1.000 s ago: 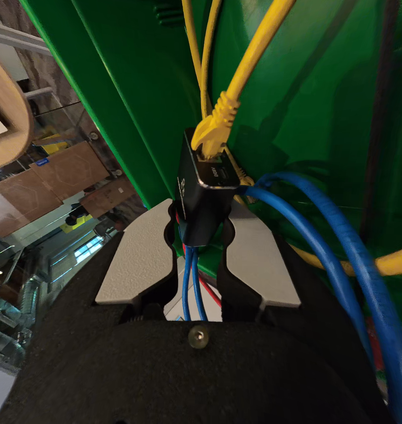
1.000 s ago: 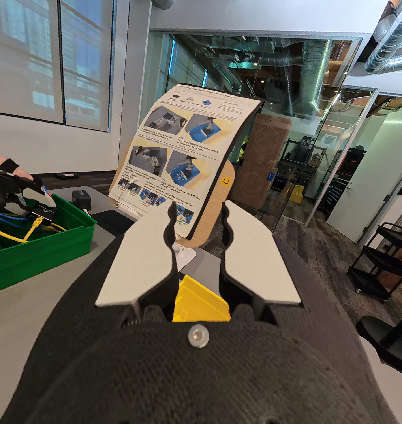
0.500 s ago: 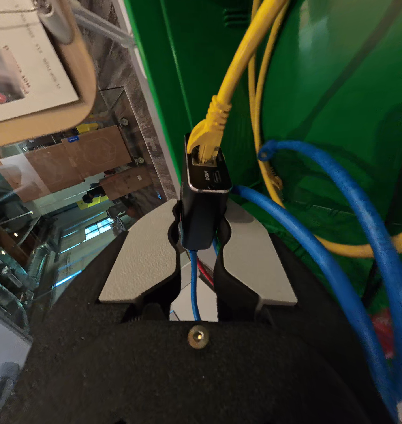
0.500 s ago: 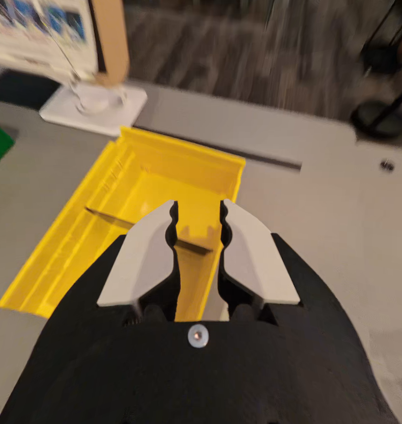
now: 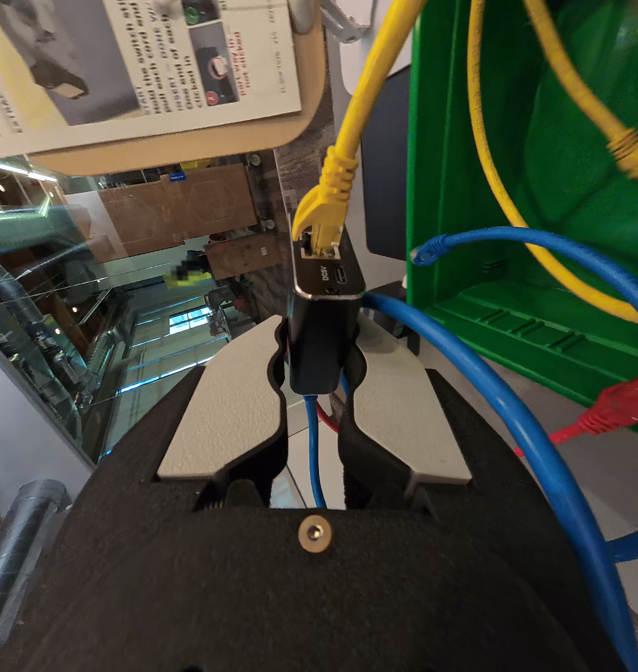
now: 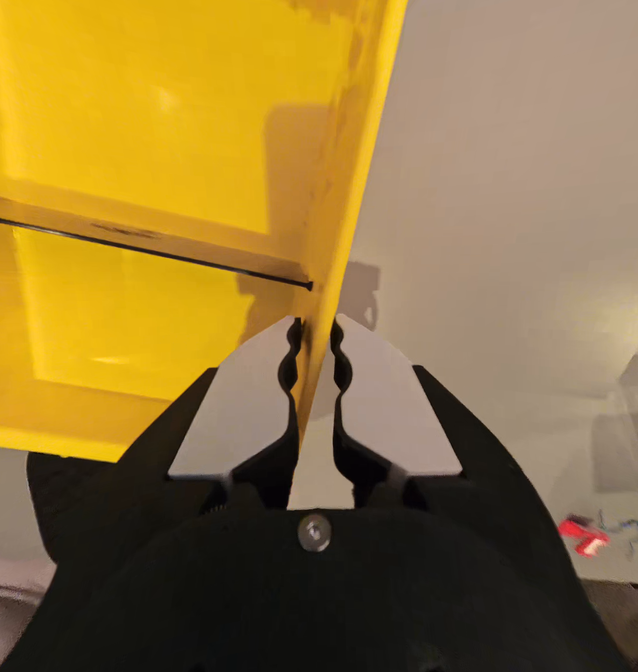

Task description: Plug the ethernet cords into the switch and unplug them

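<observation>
The place looked like an office turned test lab. Glass partition walls [image 5: 103,327] gave onto stacked cardboard boxes [image 5: 179,207] and exposed silver ducting [image 5: 26,309]. A printed instruction sheet [image 5: 139,54] stood on a wooden board [image 5: 306,120] above a grey worktop [image 6: 510,182] carrying a green plastic bin [image 5: 528,327] and a yellow one [image 6: 128,145].

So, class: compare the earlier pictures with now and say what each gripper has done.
The left gripper has lifted the black switch out of the green bin. The right gripper swung down to the yellow bin and closed astride its side wall. Unchanged: the yellow cord stays plugged in.
</observation>
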Action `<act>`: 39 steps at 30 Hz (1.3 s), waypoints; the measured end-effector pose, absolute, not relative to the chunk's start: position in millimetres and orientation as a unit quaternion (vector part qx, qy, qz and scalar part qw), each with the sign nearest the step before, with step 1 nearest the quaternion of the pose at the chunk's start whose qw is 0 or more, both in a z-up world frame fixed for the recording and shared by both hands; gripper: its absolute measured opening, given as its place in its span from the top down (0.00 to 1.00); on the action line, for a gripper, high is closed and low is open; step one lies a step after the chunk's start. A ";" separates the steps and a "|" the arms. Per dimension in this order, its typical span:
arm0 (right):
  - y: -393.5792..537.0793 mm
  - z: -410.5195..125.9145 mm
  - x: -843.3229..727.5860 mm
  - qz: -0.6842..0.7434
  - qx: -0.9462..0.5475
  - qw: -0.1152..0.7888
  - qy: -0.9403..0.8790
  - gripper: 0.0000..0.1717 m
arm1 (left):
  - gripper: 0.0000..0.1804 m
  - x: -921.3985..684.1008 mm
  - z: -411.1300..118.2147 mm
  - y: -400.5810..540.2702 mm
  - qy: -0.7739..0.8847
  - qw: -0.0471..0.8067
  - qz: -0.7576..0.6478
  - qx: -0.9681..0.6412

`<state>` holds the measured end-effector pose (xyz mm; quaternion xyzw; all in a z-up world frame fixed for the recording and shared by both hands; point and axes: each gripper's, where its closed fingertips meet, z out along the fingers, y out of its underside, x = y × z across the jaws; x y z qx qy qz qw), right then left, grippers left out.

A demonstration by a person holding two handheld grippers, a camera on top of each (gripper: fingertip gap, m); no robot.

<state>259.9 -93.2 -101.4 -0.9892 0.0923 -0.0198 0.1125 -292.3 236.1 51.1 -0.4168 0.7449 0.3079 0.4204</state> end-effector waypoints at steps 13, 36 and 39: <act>-106.5 -112.0 277.1 0.047 -0.980 0.132 0.143 0.97 | 0.84 -278.5 134.7 218.4 0.714 0.466 0.336 -0.401; -127.8 -109.7 292.0 0.148 -0.943 0.186 0.232 0.91 | 0.84 -106.4 214.2 100.8 0.730 0.566 0.237 -0.299; -124.1 -104.2 294.3 0.161 -0.936 0.210 0.233 0.89 | 0.85 -84.3 212.4 90.7 0.732 0.575 0.215 -0.294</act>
